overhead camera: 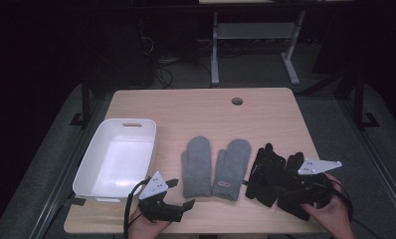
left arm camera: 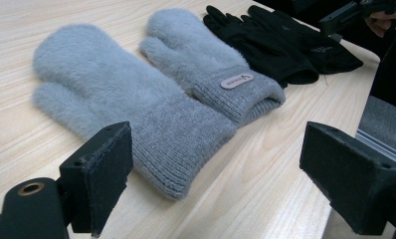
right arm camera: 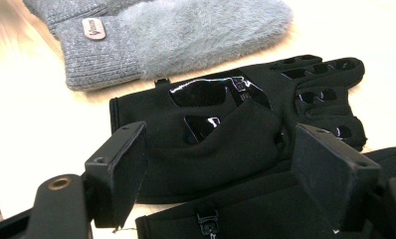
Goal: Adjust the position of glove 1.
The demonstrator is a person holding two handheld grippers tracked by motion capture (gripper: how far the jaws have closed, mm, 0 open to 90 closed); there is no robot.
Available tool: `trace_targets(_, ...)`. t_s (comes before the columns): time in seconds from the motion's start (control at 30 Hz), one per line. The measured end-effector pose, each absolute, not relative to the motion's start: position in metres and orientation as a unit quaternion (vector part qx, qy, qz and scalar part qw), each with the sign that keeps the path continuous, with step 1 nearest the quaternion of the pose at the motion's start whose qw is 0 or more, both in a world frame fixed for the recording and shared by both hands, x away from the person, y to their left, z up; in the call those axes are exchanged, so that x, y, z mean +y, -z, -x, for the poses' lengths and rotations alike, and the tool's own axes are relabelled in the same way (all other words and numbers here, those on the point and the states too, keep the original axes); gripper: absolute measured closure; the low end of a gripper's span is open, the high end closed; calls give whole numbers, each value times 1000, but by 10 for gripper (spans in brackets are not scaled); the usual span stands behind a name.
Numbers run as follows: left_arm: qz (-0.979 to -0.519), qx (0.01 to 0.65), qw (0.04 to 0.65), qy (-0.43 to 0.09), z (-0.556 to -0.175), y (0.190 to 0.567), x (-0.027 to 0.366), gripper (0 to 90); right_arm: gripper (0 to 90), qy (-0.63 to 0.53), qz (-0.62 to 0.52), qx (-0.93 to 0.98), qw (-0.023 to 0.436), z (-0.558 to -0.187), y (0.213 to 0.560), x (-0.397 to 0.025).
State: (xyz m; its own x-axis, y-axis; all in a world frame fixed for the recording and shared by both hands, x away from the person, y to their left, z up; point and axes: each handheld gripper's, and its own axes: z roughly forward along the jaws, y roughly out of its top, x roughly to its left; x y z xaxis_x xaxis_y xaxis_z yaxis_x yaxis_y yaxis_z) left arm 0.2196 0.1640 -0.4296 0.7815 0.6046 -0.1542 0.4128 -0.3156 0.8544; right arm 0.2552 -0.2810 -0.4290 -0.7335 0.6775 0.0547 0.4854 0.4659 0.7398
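Black gloves (right arm camera: pixel 226 144) under my right gripper (overhead camera: pixel 305 191), jaws apart; soft, limp, probably grippy palm. Pinch at cuff. Left gripper (overhead camera: pixel 173 206) jaws apart near grey mittens (left arm camera: pixel 151 99).

The person's left hand (overhead camera: pixel 145 225) holds the left gripper (overhead camera: pixel 182 195) low at the near edge, its black fingers (left arm camera: pixel 102 174) spread wide apart. The right hand (overhead camera: pixel 330 211) grips the right gripper (overhead camera: pixel 280 185), whose fingers (right arm camera: pixel 120 172) also stand parted with nothing between them.

Tub (overhead camera: pixel 117 155) left on table (overhead camera: pixel 201 107), mittens (overhead camera: pixel 216 167) middle, gloves (overhead camera: pixel 273 174) right
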Motion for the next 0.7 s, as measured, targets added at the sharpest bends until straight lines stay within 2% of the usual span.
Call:
trace_targets(0.3, -804, 317, 494, -97, -220, 429, 167, 133, 219, -390, -340, 846, 124, -256, 427, -279)
trace_targets(0.7, -802, 317, 496, -99, -220, 428, 167, 133, 213, -394, -290, 865, 109, -280, 405, -238)
